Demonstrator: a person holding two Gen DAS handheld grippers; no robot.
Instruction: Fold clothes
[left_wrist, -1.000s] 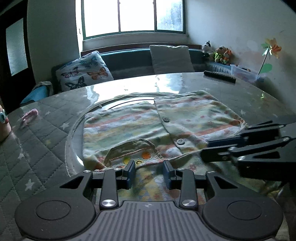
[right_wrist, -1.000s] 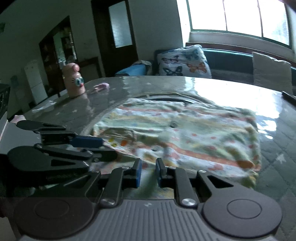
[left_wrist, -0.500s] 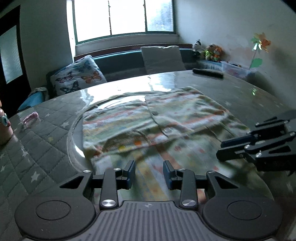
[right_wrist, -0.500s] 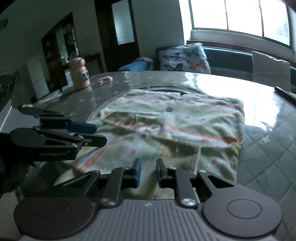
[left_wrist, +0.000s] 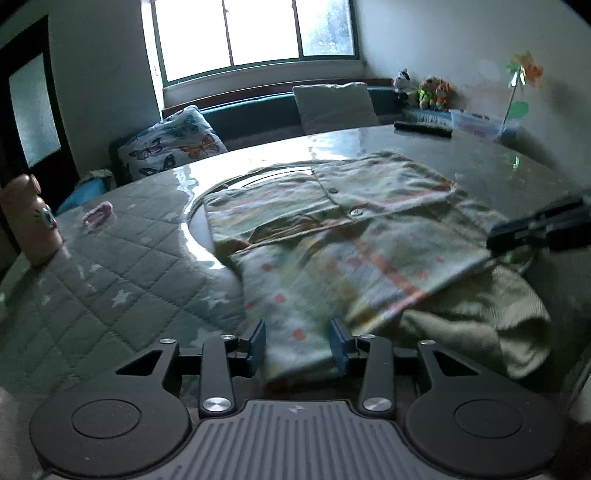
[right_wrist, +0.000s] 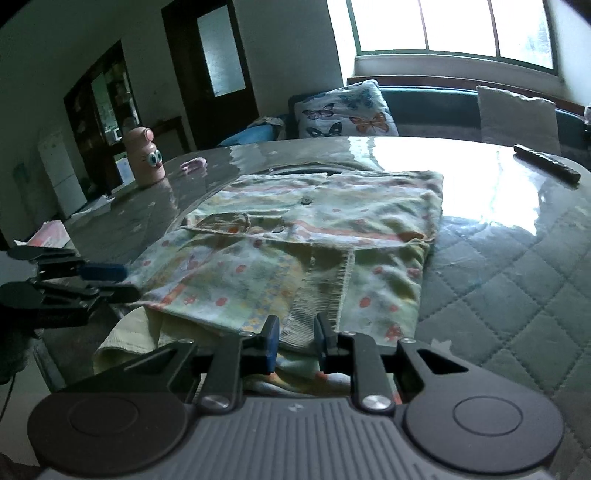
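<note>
A round table (left_wrist: 129, 266), covered by a quilted star-print cloth under a glossy sheet, carries the work. A patterned button-front shirt (left_wrist: 332, 221) is spread from the table's centre to its near edge, its near part draped over a plain yellowish cloth (left_wrist: 480, 317) at that edge. The shirt is judged light, soft and limp, likely to sag and slide on the glossy surface; the near hem is best taken at its two corners.

The left gripper (left_wrist: 298, 343) is held with its jaws standing wide, the hem lying loose between them. The right gripper (right_wrist: 294, 341) is held narrower, a fringed edge between its jaws; a pinch cannot be confirmed.
</note>
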